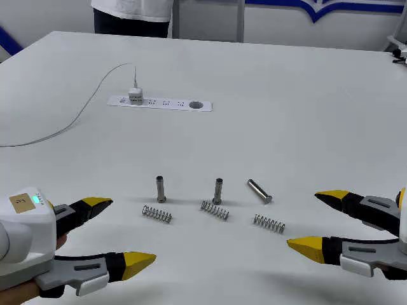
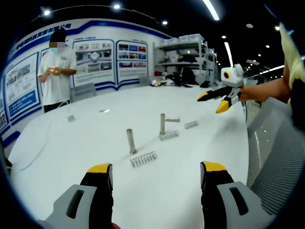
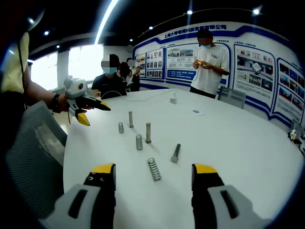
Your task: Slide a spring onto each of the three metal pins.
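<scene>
Three metal pins sit in a row on the white table: a left pin (image 1: 161, 189) and a middle pin (image 1: 218, 190) stand upright, while a right pin (image 1: 259, 190) lies on its side. A spring lies in front of each: left spring (image 1: 157, 213), middle spring (image 1: 215, 210), right spring (image 1: 269, 223). My left gripper (image 1: 119, 232) hovers open at the lower left, well short of the left spring (image 2: 143, 159). At the lower right my right gripper (image 1: 318, 220) is open too, its jaws pointing at the right spring (image 3: 153, 169) and lying pin (image 3: 175, 152).
A white power strip (image 1: 159, 102) with a plugged charger (image 1: 135, 95) and its cable (image 1: 70, 121) lies farther back on the table (image 1: 286, 114). A person (image 1: 132, 13) stands at the far edge. Other people and wall posters appear behind in the gripper views.
</scene>
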Tool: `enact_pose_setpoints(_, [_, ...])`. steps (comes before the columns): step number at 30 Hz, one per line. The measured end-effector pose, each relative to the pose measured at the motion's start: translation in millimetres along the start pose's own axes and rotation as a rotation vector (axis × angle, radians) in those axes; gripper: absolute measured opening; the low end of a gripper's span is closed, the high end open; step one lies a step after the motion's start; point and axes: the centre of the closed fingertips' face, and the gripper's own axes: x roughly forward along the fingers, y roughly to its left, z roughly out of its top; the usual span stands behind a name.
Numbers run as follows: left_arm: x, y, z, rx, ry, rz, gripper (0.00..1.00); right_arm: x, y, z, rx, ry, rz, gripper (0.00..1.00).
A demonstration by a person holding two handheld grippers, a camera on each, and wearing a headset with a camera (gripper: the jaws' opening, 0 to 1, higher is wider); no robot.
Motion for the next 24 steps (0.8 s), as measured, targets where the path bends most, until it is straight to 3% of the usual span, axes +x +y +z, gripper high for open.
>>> enact_pose_setpoints(11, [3.4, -2.0, -2.9, -0.005, 0.004, -0.013, 0.76, -0.6, -6.8, -0.9, 0.013, 0.010, -0.021, 0.64])
enact_pose_setpoints(18, [3.5, 2.6, -2.1, -0.008, 0.000, -0.002, 0.76, -3.5, -12.1, 2.2, 0.011, 0.009, -0.037, 0.63])
enact_pose_setpoints(24, [1.4, 3.5, -0.3, -0.003, -0.001, 0.000, 0.76, -4.0, -19.9, 6.4, -0.004, 0.036, -0.053, 0.61])
